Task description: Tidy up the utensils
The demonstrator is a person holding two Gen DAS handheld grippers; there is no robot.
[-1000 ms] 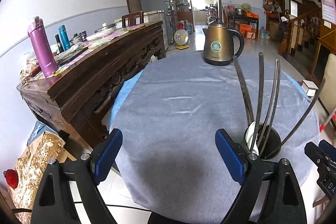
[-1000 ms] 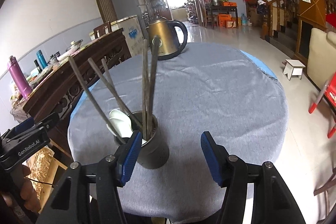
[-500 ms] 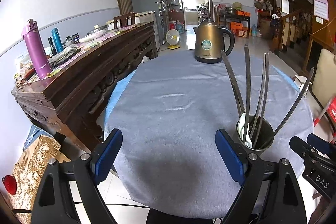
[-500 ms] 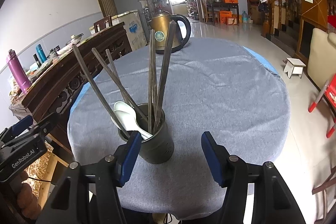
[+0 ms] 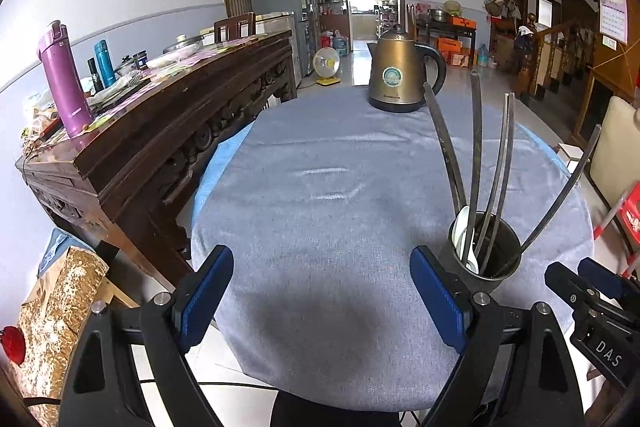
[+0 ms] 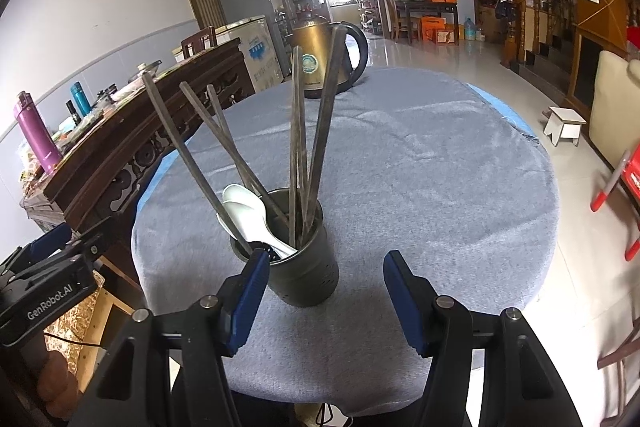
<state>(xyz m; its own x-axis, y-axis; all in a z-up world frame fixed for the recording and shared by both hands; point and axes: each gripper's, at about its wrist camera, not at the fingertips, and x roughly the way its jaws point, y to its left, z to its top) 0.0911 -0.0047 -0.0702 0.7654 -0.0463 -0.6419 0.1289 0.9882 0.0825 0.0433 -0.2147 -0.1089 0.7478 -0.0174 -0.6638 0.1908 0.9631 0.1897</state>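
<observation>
Left wrist view: you are holding the left gripper (image 5: 322,301) spread wide and empty over the table's (image 5: 320,187) near edge; the utensil holder (image 5: 485,254) with chopsticks (image 5: 474,147) is standing near the near-right edge. Right wrist view: your right gripper (image 6: 322,301) is gaping half-wide, gripping nothing, the holder just beyond its left finger (image 6: 245,301), a white spoon (image 6: 247,209) inside.
</observation>
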